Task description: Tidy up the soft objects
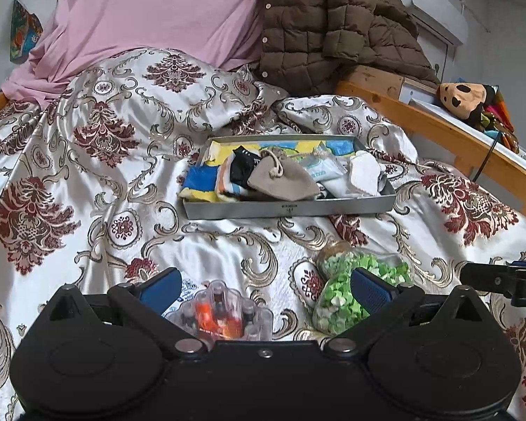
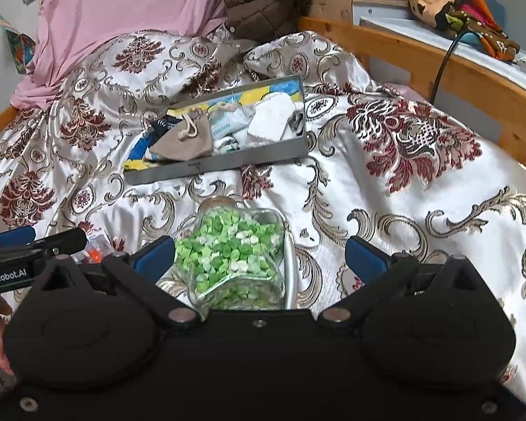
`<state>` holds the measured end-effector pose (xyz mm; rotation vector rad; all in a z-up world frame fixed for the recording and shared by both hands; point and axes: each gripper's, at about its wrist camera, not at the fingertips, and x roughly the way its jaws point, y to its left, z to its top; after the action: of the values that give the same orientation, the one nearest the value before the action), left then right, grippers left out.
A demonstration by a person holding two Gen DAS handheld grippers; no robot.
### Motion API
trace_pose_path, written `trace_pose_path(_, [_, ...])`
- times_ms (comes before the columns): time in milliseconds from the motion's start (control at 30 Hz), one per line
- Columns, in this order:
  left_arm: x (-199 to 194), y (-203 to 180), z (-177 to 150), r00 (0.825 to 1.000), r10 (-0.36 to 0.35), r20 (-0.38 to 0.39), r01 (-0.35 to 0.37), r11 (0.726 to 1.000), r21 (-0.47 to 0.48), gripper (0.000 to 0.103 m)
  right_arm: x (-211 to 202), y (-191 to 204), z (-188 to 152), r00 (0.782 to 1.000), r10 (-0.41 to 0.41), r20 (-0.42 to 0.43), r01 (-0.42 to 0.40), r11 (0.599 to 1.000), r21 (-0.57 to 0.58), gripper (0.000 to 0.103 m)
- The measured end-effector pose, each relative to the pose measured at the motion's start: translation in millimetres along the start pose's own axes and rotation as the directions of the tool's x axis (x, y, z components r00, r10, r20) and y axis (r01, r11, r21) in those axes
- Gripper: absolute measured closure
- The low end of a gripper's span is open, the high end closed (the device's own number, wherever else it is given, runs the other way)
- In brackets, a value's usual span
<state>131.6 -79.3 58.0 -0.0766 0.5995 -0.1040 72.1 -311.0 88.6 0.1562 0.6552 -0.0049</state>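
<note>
Left wrist view: left tongs [image 1: 264, 286] spread wide and empty, a clear plastic case [image 1: 224, 312] between the tips. Soft items sit in the grey tray [image 1: 287, 207] ahead; snatch the hard case and sorting goes wrong. Right wrist view: right tongs [image 2: 259, 256] gape over the glass jar [image 2: 238, 256], which could roll on the bedspread [image 2: 403, 193].

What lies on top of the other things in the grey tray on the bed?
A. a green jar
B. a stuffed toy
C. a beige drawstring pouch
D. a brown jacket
C: the beige drawstring pouch rests on the socks and cloths inside the grey tray, while the jar lies on the bedspread nearer the camera.
</note>
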Motion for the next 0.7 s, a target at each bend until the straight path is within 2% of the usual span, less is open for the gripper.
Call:
trace_pose_path(167, [-1.9, 1.4, -5.5, 1.000, 0.003, -0.010, -0.003, 1.000, 0.005, 0.001, 4.0, 4.4, -6.7, 1.000, 0.003, -0.020, -0.003, 1.000, -0.009, 0.001])
trace_pose_path(367, [-2.8, 6.3, -17.6, 0.998, 0.014, -0.057, -0.013, 1.000, 0.006, 0.001, 9.3, 8.5, -17.7, 0.998, 0.016, -0.063, -0.018, 0.999, -0.028, 0.001])
trace_pose_path(700, [-8.5, 12.8, -41.1, 0.993, 0.039, -0.109, -0.038, 0.999, 0.015, 0.001, 16.2, 20.8, -47.9, 0.990, 0.029, -0.141, -0.039, 0.997, -0.062, 0.001])
